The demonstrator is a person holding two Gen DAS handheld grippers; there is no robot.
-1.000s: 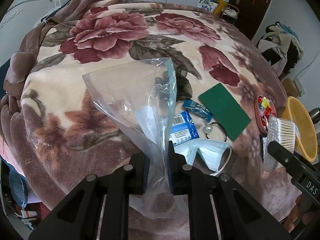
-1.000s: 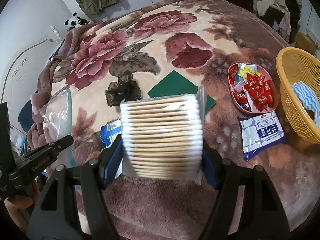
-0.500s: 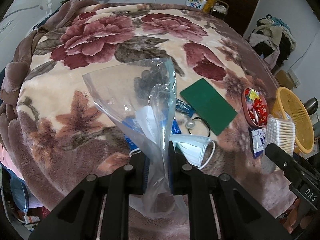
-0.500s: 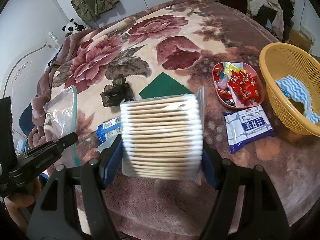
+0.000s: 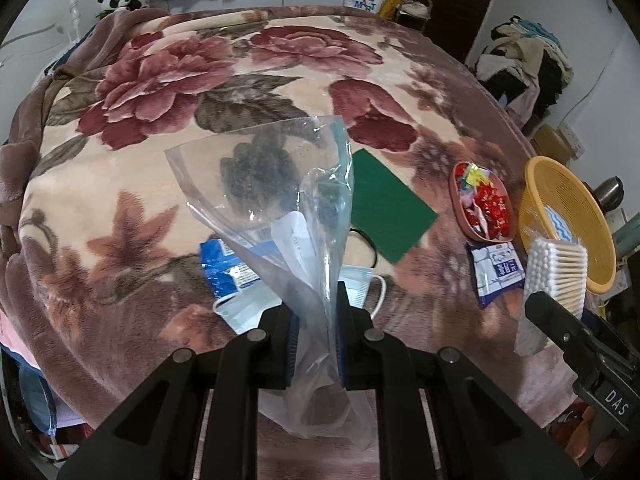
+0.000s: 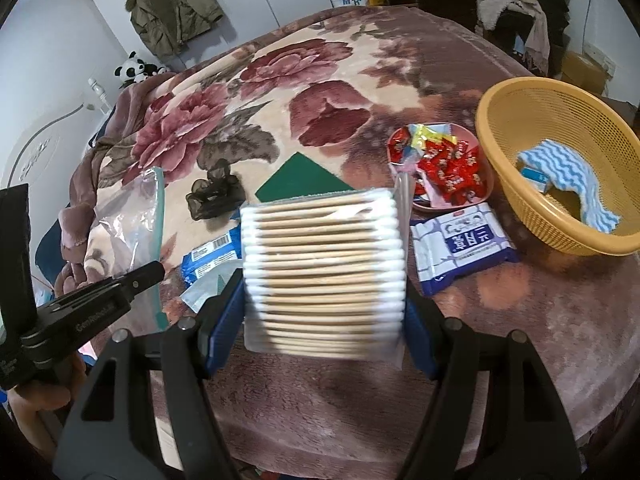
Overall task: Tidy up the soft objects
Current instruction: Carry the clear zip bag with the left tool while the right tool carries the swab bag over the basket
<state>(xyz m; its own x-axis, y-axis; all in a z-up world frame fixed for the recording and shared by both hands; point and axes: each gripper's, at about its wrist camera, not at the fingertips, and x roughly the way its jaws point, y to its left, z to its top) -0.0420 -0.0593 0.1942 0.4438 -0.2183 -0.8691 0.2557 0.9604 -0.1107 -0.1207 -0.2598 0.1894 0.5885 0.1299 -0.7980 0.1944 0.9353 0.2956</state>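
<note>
Bare blanket (image 6: 360, 400) lies below both grippers, above the table edge. Left gripper (image 5: 316, 332) is nearly closed, pinching the clear bag (image 5: 280, 200). Right gripper (image 6: 324, 320) is half open, clamping the cotton swab pack (image 6: 324, 272) aloft.

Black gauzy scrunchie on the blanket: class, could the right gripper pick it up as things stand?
Probably not: the right gripper is already shut on the pack of cotton swabs, though the black gauzy scrunchie lies uncovered.

Both tongs have drawn back from the blanket (image 5: 120, 184), bringing the yellow basket (image 6: 516, 120) fully into the right view.
</note>
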